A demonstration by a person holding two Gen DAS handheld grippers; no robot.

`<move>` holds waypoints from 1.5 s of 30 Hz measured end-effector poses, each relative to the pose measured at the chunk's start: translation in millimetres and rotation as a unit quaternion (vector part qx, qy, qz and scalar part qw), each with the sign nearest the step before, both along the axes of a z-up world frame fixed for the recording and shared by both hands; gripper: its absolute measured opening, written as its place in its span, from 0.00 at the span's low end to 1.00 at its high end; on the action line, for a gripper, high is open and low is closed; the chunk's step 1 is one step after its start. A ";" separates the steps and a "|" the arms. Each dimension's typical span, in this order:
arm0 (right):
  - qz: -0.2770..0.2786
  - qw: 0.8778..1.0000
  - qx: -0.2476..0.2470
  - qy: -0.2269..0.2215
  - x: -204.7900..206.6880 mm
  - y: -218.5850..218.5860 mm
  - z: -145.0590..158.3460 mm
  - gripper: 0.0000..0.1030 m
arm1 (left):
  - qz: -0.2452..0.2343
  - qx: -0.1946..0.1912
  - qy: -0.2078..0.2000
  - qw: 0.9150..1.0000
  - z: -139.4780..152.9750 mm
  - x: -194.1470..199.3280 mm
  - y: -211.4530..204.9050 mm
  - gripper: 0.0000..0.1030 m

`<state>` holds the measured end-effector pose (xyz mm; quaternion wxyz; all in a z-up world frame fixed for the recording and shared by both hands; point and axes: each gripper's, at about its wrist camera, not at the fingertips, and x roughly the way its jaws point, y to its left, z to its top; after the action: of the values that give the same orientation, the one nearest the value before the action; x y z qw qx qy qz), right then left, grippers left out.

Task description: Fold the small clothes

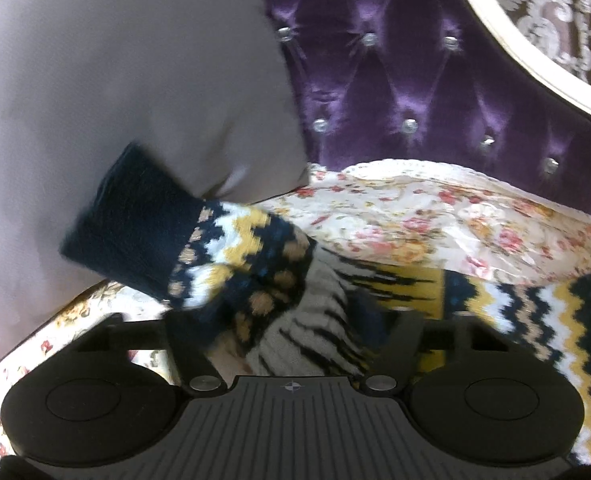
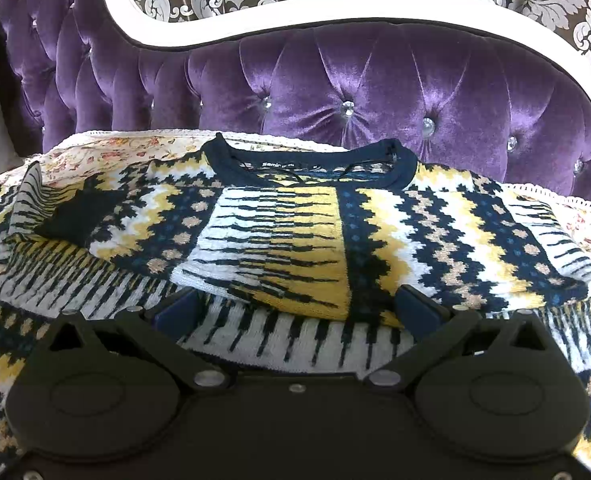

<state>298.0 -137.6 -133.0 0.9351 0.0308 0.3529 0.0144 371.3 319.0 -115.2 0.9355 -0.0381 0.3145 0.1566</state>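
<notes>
The left claw [image 1: 291,332] is clamped on the sweater's sleeve [image 1: 231,276], its navy cuff [image 1: 131,216] lifted toward the grey pillow [image 1: 115,80]. The right claw [image 2: 295,308] gapes wide over the sweater [image 2: 335,232], which lies across the bed [image 1: 415,216] by the purple headboard [image 2: 375,92]. A thin pinch could slip, dropping the sleeve crooked; nothing pins the body, so it may drag.
</notes>
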 end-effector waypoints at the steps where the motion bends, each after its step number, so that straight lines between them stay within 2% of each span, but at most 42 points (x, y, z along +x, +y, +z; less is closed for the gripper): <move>1: 0.000 1.000 0.001 0.000 0.2 -0.4 -0.1 1.00 | -0.004 -0.005 0.001 1.000 1.5 -1.2 -2.9 0.30; 2: 0.000 1.000 0.001 0.000 -0.2 -0.3 -0.2 1.00 | -0.005 -0.011 0.003 1.000 3.3 -2.5 -6.5 0.18; 4: 0.000 1.000 0.001 0.000 0.2 -0.6 -0.3 1.00 | -0.003 -0.021 0.009 1.000 6.7 -4.8 -14.1 0.09; 8: 0.000 1.000 0.002 0.000 -0.6 -0.5 -0.4 1.00 | -0.010 -0.023 -0.001 1.000 20.5 -16.0 -32.7 0.09; 14: 0.000 1.000 0.004 -0.001 -0.4 -1.1 -0.4 1.00 | -0.054 -0.015 -0.042 0.998 67.1 -34.9 -80.2 0.09; 17: 0.000 1.000 0.005 -0.001 0.4 -2.3 -0.7 1.00 | -0.083 -0.022 -0.064 0.994 90.0 -40.7 -115.0 0.09; 21: -0.002 1.000 0.009 -0.002 -0.7 -2.5 -1.2 1.00 | -0.142 -0.041 -0.081 0.986 107.7 -43.9 -178.6 0.09; 26: -0.003 1.000 0.018 -0.005 -2.2 -3.9 -0.9 1.00 | -0.214 -0.058 -0.066 0.973 103.9 -39.4 -255.8 0.09; 29: -0.004 1.000 0.024 -0.007 -2.7 -4.9 -1.1 1.00 | -0.234 -0.072 -0.041 0.969 89.8 -34.3 -283.3 0.09; 33: -0.005 0.999 0.033 -0.009 -3.0 -7.1 -1.4 1.00 | -0.245 -0.087 -0.007 0.965 72.8 -30.6 -298.8 0.11; 34: -0.005 0.999 0.035 -0.010 -3.1 -7.3 -1.4 1.00 | -0.245 -0.094 -0.001 0.965 70.5 -30.5 -300.7 0.12; 36: -0.005 0.999 0.038 -0.011 -3.8 -8.1 -1.2 1.00 | -0.245 -0.118 0.010 0.962 69.1 -31.5 -304.3 0.21; 37: -0.005 0.999 0.041 -0.012 -3.9 -8.8 -1.1 1.00 | -0.246 -0.129 0.012 0.960 69.6 -31.3 -304.0 0.30; 39: -0.005 0.999 0.045 -0.013 -3.8 -9.8 -1.0 1.00 | -0.245 -0.143 0.005 0.959 73.7 -33.9 -304.3 0.40; 41: -0.006 0.999 0.044 -0.013 -3.7 -9.4 -1.1 1.00 | -0.247 -0.151 -0.001 0.957 78.0 -35.3 -308.9 0.56; 44: -0.006 0.999 0.046 -0.013 -3.7 -10.0 -1.2 1.00 | -0.264 -0.168 0.008 0.950 82.7 -34.3 -312.7 0.71; 45: -0.006 0.999 0.046 -0.013 -3.8 -9.7 -1.0 1.00 | -0.269 -0.169 0.015 0.948 84.2 -33.9 -314.2 0.73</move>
<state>294.2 -147.3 -134.0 0.9373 0.0759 0.3393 0.0249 337.4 4.7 -31.1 0.9181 -0.1071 0.3486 -0.1554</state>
